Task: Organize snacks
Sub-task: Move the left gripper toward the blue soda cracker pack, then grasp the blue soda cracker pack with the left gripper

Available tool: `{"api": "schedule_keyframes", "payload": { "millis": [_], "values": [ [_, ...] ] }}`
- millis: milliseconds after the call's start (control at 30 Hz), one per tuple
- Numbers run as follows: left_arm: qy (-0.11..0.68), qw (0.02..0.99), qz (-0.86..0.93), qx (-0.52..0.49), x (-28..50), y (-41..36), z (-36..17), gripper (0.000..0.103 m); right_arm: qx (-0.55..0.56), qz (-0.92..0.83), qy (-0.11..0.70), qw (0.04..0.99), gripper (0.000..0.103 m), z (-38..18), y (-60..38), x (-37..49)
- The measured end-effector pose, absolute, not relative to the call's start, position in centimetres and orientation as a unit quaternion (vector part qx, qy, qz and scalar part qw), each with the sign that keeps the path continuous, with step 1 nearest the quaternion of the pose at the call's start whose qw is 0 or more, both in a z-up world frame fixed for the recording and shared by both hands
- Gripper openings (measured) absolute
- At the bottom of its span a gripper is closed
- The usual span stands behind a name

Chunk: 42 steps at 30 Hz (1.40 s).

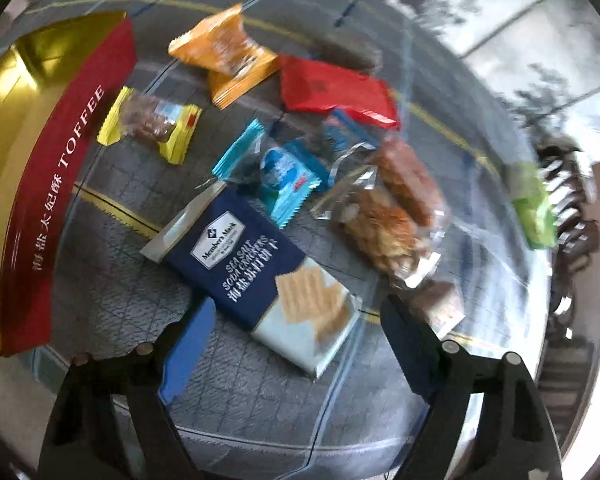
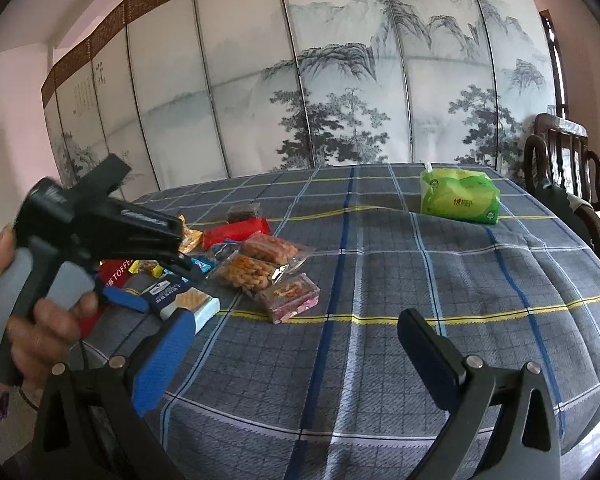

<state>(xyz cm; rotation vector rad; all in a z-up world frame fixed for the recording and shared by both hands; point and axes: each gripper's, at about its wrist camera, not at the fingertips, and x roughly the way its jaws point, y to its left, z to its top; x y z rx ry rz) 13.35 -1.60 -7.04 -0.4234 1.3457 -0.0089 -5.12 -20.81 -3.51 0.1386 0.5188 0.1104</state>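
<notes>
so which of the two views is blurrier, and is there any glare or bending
Left wrist view is blurrier: motion smear on the green pack and chairs at right, though the cracker packet stays readable; bright glare on the gold toffee box. Right wrist view is sharper, only the left claw smeared; fisheye bends the screen panels.

Your table's grey plaid cloth, snack packets clustered at nine o'clock beside your red toffee tin, green tissue pack at one o'clock.

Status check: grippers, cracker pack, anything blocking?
Left gripper open, straddling the cracker pack, no pad contact. Right gripper open, empty. Blue candy crowds the pack's far end.
</notes>
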Motion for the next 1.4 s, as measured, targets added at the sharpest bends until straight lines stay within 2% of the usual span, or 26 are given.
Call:
{"api": "schedule_keyframes", "payload": {
  "millis": [67, 200, 300, 367, 433, 600, 667, 767, 1033, 1100, 1267, 1300, 1400],
  "values": [
    [0.629, 0.751, 0.017, -0.200, 13.8, -1.7, -7.6, 0.076, 0.072, 0.052, 0.259, 0.962, 0.103, -3.7, -21.2, -4.9],
    [0.628, 0.749, 0.042, -0.207, 14.5, -1.7, -8.0, 0.076, 0.077, 0.049, 0.264, 0.960, 0.103, -4.0, -21.9, -4.7],
    [0.624, 0.749, 0.058, -0.213, 14.6, -1.7, -8.0, 0.078, 0.078, 0.049, 0.269, 0.959, 0.103, -4.2, -22.3, -4.4],
    [0.627, 0.748, 0.062, -0.208, 14.9, -1.9, -8.2, 0.084, 0.080, 0.048, 0.272, 0.958, 0.103, -4.3, -22.4, -4.2],
    [0.635, 0.748, 0.068, -0.180, 15.2, -2.9, -8.4, 0.084, 0.081, 0.049, 0.273, 0.957, 0.103, -4.4, -22.4, -4.1],
    [0.642, 0.751, 0.069, -0.139, 15.3, -3.7, -8.4, 0.075, 0.079, 0.047, 0.270, 0.958, 0.103, -4.3, -22.6, -4.0],
    [0.641, 0.751, 0.073, -0.140, 15.2, -3.3, -8.3, 0.063, 0.084, 0.045, 0.270, 0.958, 0.103, -4.3, -22.9, -3.8],
    [0.639, 0.753, 0.069, -0.143, 14.7, -2.7, -8.1, 0.053, 0.095, 0.044, 0.271, 0.957, 0.103, -4.2, -23.3, -3.8],
    [0.597, 0.798, -0.028, -0.083, 10.4, -2.3, -7.6, 0.051, 0.087, 0.041, 0.266, 0.959, 0.103, -3.4, -22.9, -4.3],
    [0.579, 0.810, -0.046, -0.079, 9.3, -1.7, -7.4, 0.046, 0.086, 0.042, 0.268, 0.959, 0.103, -3.4, -22.7, -4.3],
    [0.554, 0.829, -0.051, -0.050, 6.6, -0.1, -6.3, 0.012, 0.083, 0.043, 0.270, 0.958, 0.103, -3.2, -22.0, -4.4],
    [0.554, 0.828, -0.058, -0.065, 6.9, 0.4, -6.4, 0.013, 0.084, 0.044, 0.270, 0.958, 0.103, -3.2, -22.0, -4.4],
    [0.565, 0.820, -0.044, -0.075, 7.3, 1.1, -6.8, 0.027, 0.089, 0.048, 0.272, 0.957, 0.103, -3.1, -21.6, -4.3]
  ]
}}
